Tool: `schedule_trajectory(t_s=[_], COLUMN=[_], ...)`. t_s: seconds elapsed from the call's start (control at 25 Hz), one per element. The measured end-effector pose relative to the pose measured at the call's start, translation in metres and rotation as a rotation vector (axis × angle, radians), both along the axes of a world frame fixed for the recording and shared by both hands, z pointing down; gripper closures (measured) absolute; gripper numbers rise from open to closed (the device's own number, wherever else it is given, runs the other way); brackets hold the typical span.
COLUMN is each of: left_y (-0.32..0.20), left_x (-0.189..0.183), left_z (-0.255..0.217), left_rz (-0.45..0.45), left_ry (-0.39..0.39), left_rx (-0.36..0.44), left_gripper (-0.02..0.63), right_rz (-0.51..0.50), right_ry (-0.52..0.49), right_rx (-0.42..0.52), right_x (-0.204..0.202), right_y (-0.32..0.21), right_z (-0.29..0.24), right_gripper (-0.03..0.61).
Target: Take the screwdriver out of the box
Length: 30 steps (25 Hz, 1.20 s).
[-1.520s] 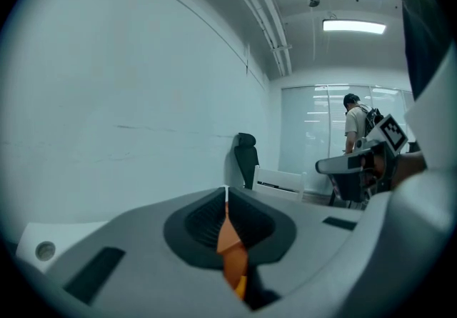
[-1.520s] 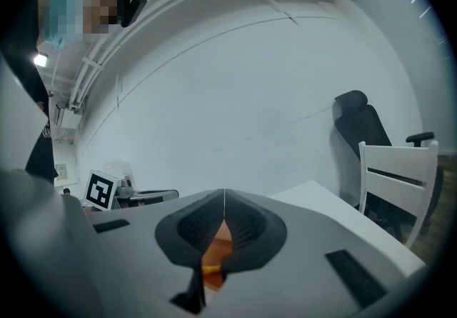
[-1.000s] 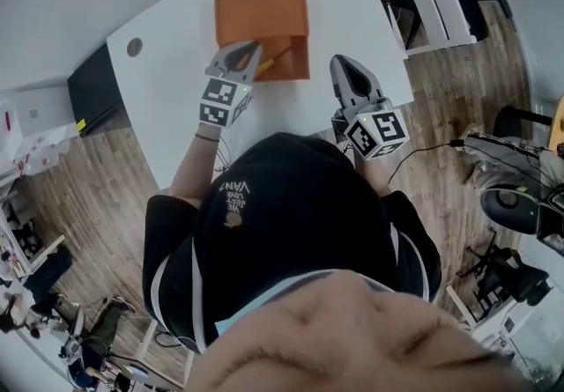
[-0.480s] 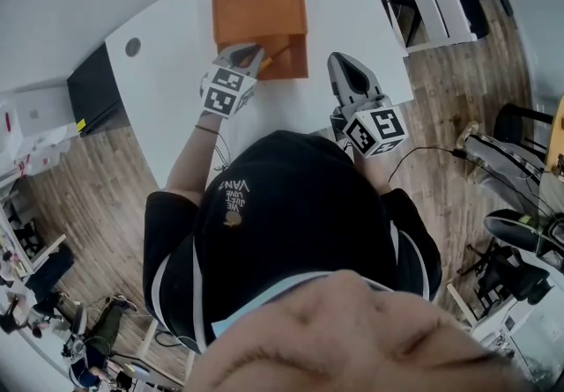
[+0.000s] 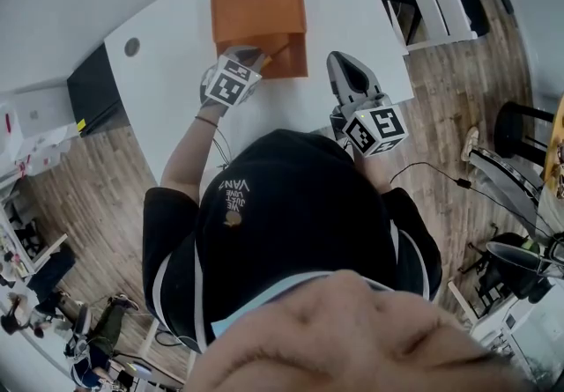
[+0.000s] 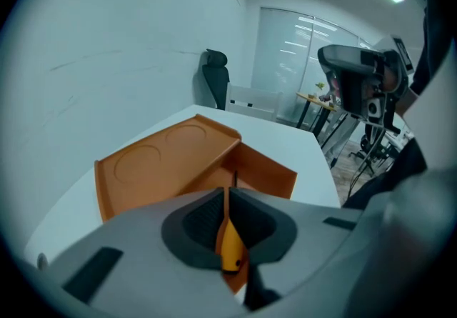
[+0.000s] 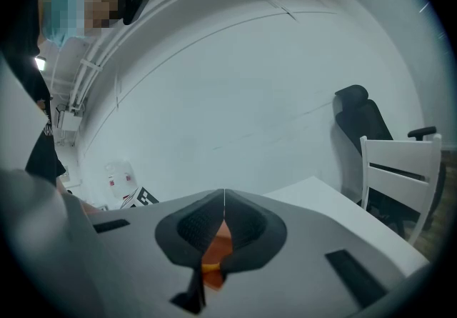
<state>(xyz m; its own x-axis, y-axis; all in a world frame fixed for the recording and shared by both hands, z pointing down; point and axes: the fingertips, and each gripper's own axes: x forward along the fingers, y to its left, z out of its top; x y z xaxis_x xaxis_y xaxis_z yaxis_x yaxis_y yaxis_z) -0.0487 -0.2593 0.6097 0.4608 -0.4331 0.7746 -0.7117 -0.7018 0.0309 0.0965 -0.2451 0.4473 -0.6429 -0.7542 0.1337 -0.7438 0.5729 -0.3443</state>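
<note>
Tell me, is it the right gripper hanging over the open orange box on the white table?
No, the left gripper hangs over the open orange box on the white table; the head view shows the right gripper beside the box.

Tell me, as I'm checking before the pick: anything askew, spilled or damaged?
Nothing spilled or damaged. The orange box stands open on the white table, with the screwdriver lying slantwise inside. One oddity: the left gripper points down at it with jaws shut, unready to grasp.
</note>
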Motion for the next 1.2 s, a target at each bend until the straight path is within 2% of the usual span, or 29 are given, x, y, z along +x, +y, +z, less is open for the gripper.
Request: schedule_trajectory(t_s=[0.16, 0.76, 0.8, 0.88, 1.0, 1.12, 1.2], left_y=[0.004, 0.01, 0.01, 0.012, 0.014, 0.008, 0.012], left_x=[0.002, 0.009, 0.01, 0.01, 0.009, 0.009, 0.009], left_z=[0.015, 0.053, 0.055, 0.061, 0.067, 0.065, 0.072], left_rz=[0.054, 0.199, 0.207, 0.218, 0.231, 0.249, 0.261], left_ry=[-0.061, -0.214, -0.219, -0.234, -0.25, -0.28, -0.293], left_rx=[-0.064, -0.209, -0.225, -0.258, -0.285, -0.267, -0.292], left_gripper=[0.591, 0.585, 0.566, 0.482, 0.477, 0.477, 0.477], right_rz=[0.001, 0.003, 0.003, 0.003, 0.008, 0.014, 0.017], right_ry=[0.001, -0.006, -0.007, -0.007, -0.008, -0.008, -0.009], right_rx=[-0.002, -0.011, -0.012, -0.014, -0.017, -0.022, -0.024], right_x=[0.0, 0.002, 0.002, 0.004, 0.005, 0.007, 0.009], right_y=[0.0, -0.001, -0.002, -0.002, -0.004, -0.007, -0.007], right_z=[0.001, 0.005, 0.005, 0.006, 0.007, 0.008, 0.009], right_gripper=[0.566, 0.566, 0.566, 0.566, 0.566, 0.566, 0.566])
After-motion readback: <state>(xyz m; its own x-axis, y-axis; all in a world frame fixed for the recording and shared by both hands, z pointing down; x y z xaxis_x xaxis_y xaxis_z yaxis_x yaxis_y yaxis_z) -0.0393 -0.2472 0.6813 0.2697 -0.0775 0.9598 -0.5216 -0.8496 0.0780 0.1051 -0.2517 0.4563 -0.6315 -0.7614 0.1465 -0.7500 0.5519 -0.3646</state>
